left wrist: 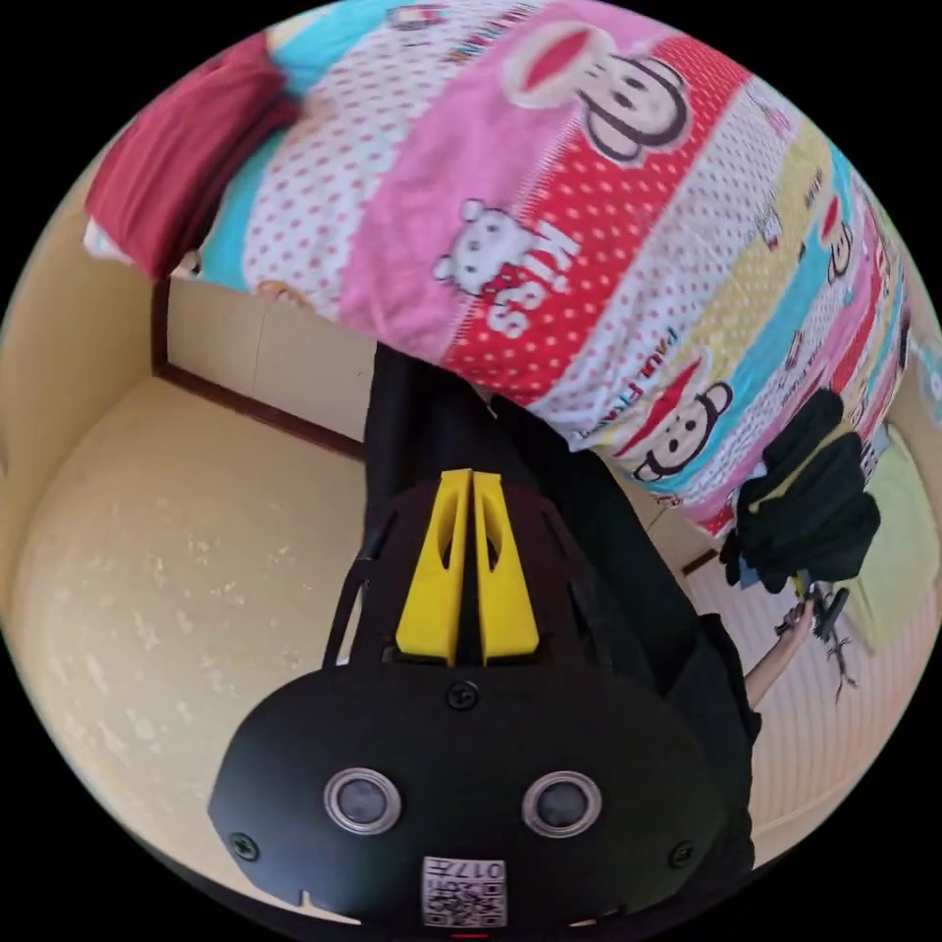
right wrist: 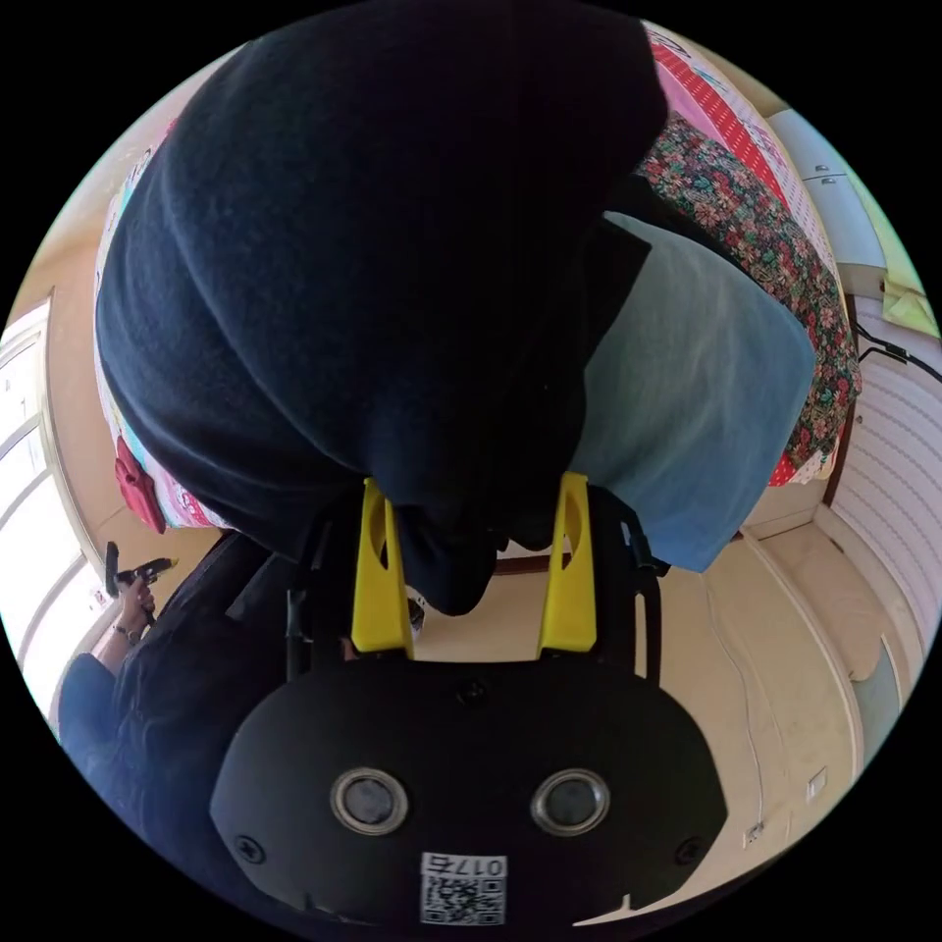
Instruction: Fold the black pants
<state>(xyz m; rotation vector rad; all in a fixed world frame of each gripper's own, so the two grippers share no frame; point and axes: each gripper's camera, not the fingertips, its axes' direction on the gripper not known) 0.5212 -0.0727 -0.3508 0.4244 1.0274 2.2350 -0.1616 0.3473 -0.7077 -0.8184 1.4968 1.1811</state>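
The black pants [left wrist: 432,422] hang off the bed's edge and run down behind my left gripper [left wrist: 471,481], whose yellow jaws are pressed together on the cloth. In the left gripper view, another bunch of the black pants [left wrist: 814,491] sits at the bed's far corner above the right gripper [left wrist: 822,613], held in a hand. In the right gripper view, the black pants [right wrist: 373,245] bulge close in front, and a fold of them droops between the jaws of my right gripper [right wrist: 478,491], which stand wide apart. The left gripper [right wrist: 137,571] shows small at the left, in a hand.
A bed with a bright cartoon-print sheet [left wrist: 589,216] carries a dark red cloth [left wrist: 186,147]. A light blue garment [right wrist: 687,412] and a floral cloth [right wrist: 756,226] lie beside the pants. Cream floor [left wrist: 177,569] lies below, and a cable [right wrist: 746,687] runs along it.
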